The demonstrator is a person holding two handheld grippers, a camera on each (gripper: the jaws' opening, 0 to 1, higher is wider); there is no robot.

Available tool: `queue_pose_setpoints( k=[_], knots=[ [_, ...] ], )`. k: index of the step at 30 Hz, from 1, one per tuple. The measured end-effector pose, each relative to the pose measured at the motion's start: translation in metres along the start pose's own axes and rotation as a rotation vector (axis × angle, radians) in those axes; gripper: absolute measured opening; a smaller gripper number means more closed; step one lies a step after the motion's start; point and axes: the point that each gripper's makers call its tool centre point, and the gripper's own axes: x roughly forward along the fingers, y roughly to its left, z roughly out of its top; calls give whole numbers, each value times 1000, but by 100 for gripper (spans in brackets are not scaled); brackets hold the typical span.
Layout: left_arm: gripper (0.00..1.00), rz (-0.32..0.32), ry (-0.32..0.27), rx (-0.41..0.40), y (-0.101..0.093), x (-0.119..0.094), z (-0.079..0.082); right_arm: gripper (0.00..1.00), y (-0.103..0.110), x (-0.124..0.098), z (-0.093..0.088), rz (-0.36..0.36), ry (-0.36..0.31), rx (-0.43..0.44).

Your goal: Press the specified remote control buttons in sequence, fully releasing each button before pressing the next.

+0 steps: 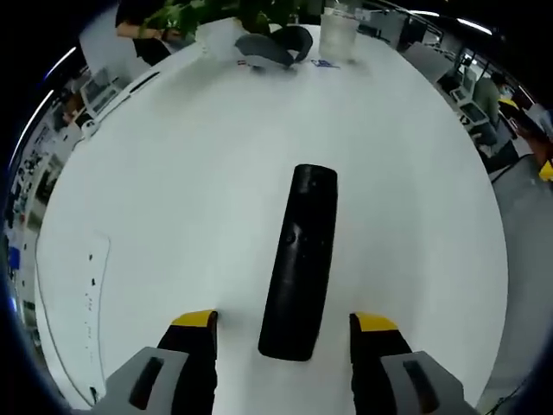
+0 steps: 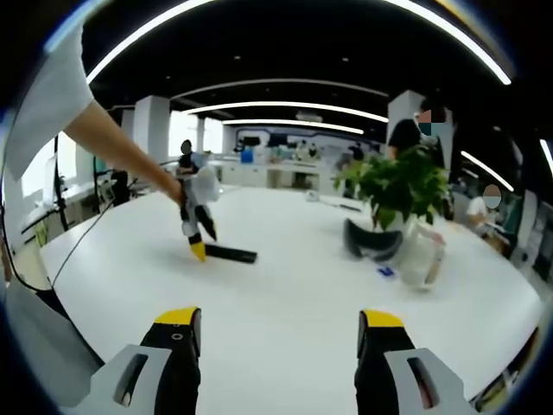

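The left gripper (image 1: 282, 333) is poised with jaws spread astride the near end of the long black plastic remote control (image 1: 300, 264), lying lengthwise on the white surface (image 1: 173, 190); the right gripper (image 2: 282, 346), likewise spread and empty, is well apart.

This is a large open-plan office. Long curved light strips (image 2: 285, 108) run across a dark ceiling, and white pillars (image 2: 149, 125) stand among rows of desks with monitors (image 1: 102, 91) and seated people in the background. The big white counter (image 2: 285, 294) in front looks like a meeting table, with a potted green plant (image 2: 399, 186) standing on it near a clear plastic bag (image 2: 421, 251). More desks and chairs (image 1: 471, 95) sit past the counter's far edge.
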Motion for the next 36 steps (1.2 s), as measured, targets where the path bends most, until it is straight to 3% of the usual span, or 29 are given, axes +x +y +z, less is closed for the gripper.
queue_pose_setpoints(
  k=[6,10,14,22,36],
  knots=[
    [57,0,25,-5,2,1,0,72,0,0,1,0,-6,1],
    [36,9,58,-8,4,-1,-2,72,-2,-1,2,-5,-11,5],
    [24,15,93,27,1,-1,-4,72,-3,-2,2,-10,-15,8],
    [23,32,98,30,3,-1,-7,71,-4,-3,2,-16,-18,6],
    [22,30,132,23,-20,0,-10,69,-4,-5,6,-7,-39,16]
  ],
)
